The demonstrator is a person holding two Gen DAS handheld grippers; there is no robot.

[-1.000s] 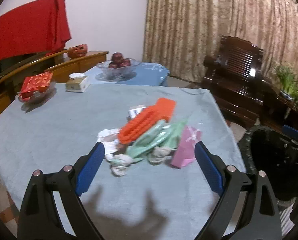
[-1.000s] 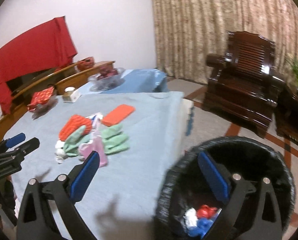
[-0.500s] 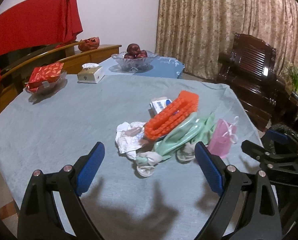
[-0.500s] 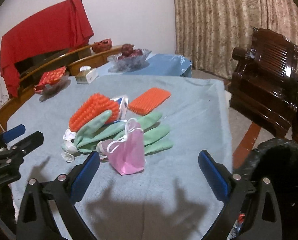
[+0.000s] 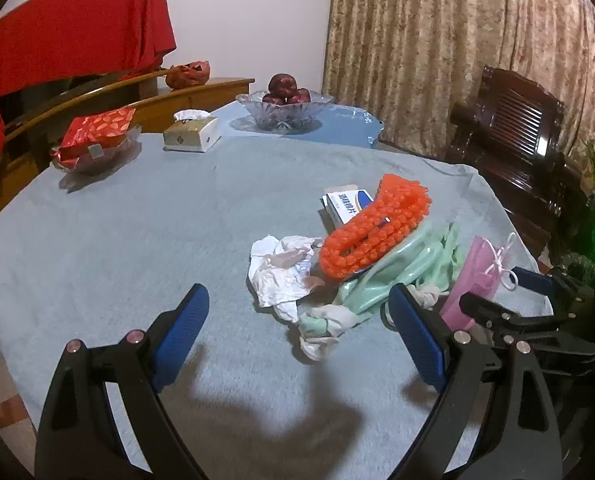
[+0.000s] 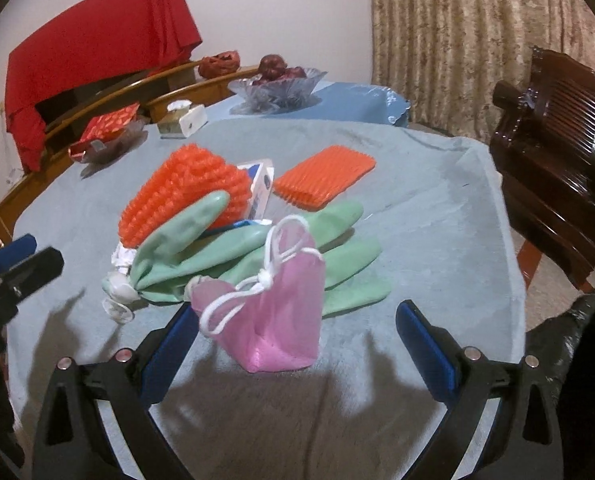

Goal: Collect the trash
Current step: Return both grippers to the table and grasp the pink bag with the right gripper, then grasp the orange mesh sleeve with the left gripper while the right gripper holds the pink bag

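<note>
A heap of trash lies on the grey-blue tablecloth (image 5: 137, 240). It holds a pink face mask (image 6: 273, 316), green rubber gloves (image 6: 233, 256), an orange foam net (image 6: 181, 196), crumpled white paper (image 5: 281, 272) and a small white and blue box (image 5: 347, 204). A flat orange ribbed pad (image 6: 325, 178) lies just behind the heap. My right gripper (image 6: 297, 344) is open, its fingers on either side of the pink mask without touching it. My left gripper (image 5: 297, 336) is open in front of the paper and glove cuffs. The black trash bin (image 6: 585, 360) stands at the right table edge.
At the table's far side stand a tissue box (image 5: 191, 134), a glass dish with a red packet (image 5: 97, 144) and a glass fruit bowl (image 5: 283, 110). A dark wooden armchair (image 6: 557, 160) is off to the right, near curtains. A red cloth (image 5: 65, 40) hangs at the back left.
My right gripper swung from above the bin to the table and now brackets the pink mask. My left gripper shifted left and closer to the heap. Both stayed open.
</note>
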